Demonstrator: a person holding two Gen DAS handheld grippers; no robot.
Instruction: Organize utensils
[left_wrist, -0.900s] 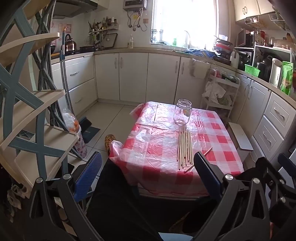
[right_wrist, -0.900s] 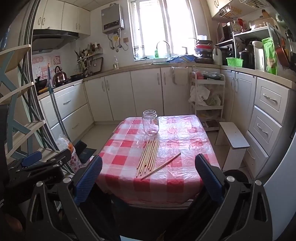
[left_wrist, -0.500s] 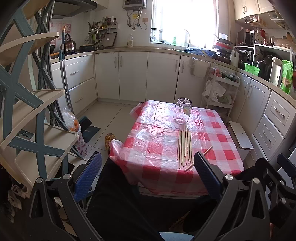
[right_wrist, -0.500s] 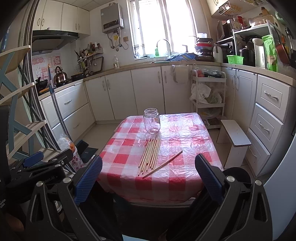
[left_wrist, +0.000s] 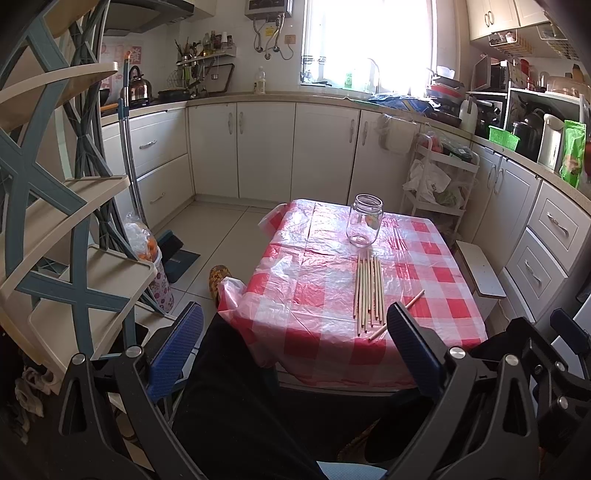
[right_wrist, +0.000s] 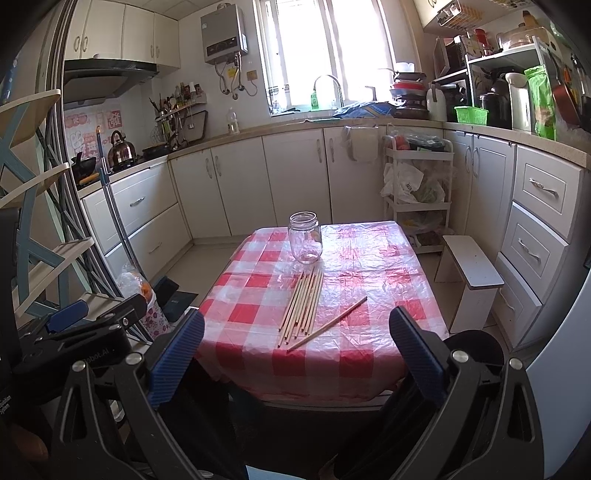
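Right wrist: checked table (right_wrist: 258, 295) amid kitchen cabinets (right_wrist: 295, 177)

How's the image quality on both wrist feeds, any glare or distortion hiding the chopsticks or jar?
Left wrist: the window is blown out white and the plastic tablecloth glares, yet the chopsticks and jar stay sharp. Right wrist: softer backlight, fisheye bending the cabinets, chopsticks clear.

black gripper frames, blue ribbed fingers (left_wrist: 173, 347), silver screws, black trousers (left_wrist: 236, 398)
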